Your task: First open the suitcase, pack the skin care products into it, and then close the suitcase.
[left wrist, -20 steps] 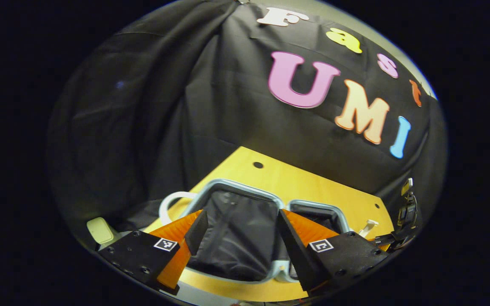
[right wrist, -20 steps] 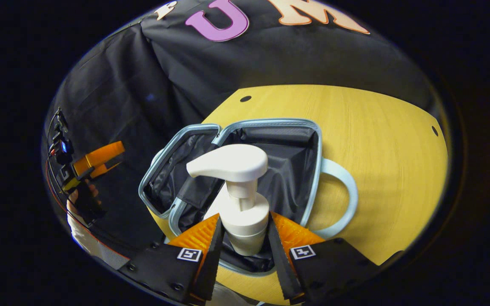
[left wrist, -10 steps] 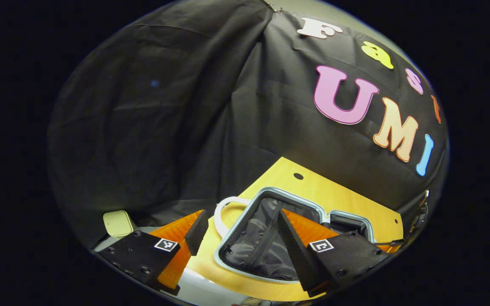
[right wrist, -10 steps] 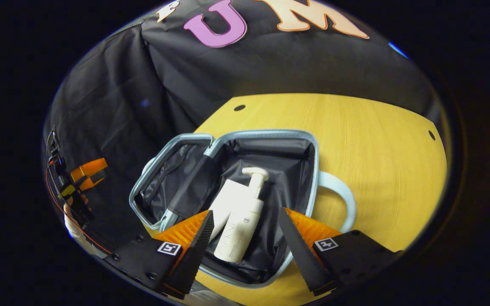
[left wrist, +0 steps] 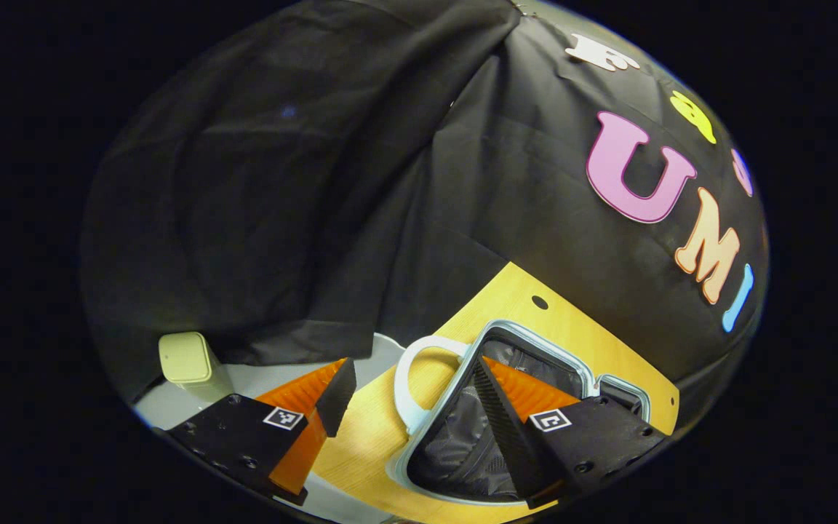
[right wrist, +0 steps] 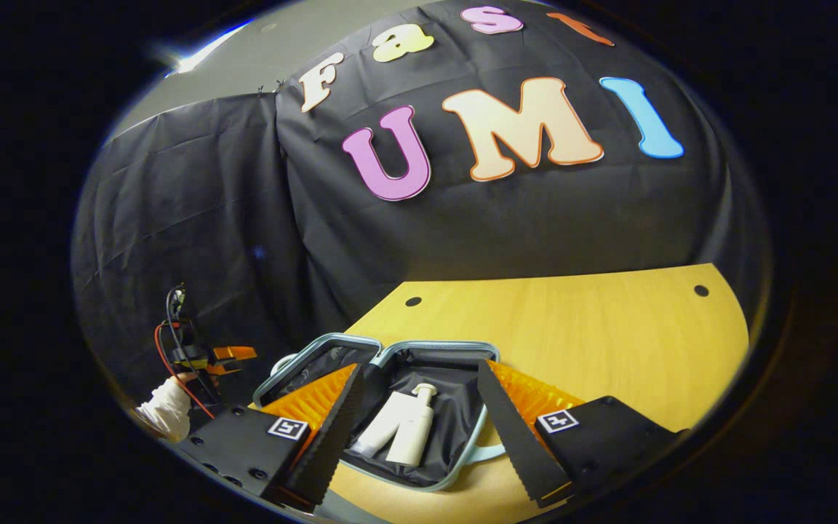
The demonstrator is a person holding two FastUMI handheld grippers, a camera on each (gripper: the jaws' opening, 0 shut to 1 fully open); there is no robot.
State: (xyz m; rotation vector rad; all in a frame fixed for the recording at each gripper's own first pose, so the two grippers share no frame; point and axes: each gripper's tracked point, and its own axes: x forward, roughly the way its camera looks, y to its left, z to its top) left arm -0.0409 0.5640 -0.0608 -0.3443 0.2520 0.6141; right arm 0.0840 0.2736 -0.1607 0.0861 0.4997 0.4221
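Lying open on the yellow table (right wrist: 593, 327), the suitcase (right wrist: 361, 349) shows its black lining and pale blue rim, with a white pump bottle (right wrist: 413, 429) and a second white bottle (right wrist: 379, 431) just beside it resting on their sides in the right-hand half. The right gripper (right wrist: 413, 437) hangs above them with its fingers spread wide — nothing between them. In the left gripper view, the left gripper (left wrist: 408, 407) is also wide apart and empty, its fingers either side of the suitcase's white handle (left wrist: 408, 378). A pale box (left wrist: 186, 358) stands off the table's edge — well apart from the case.
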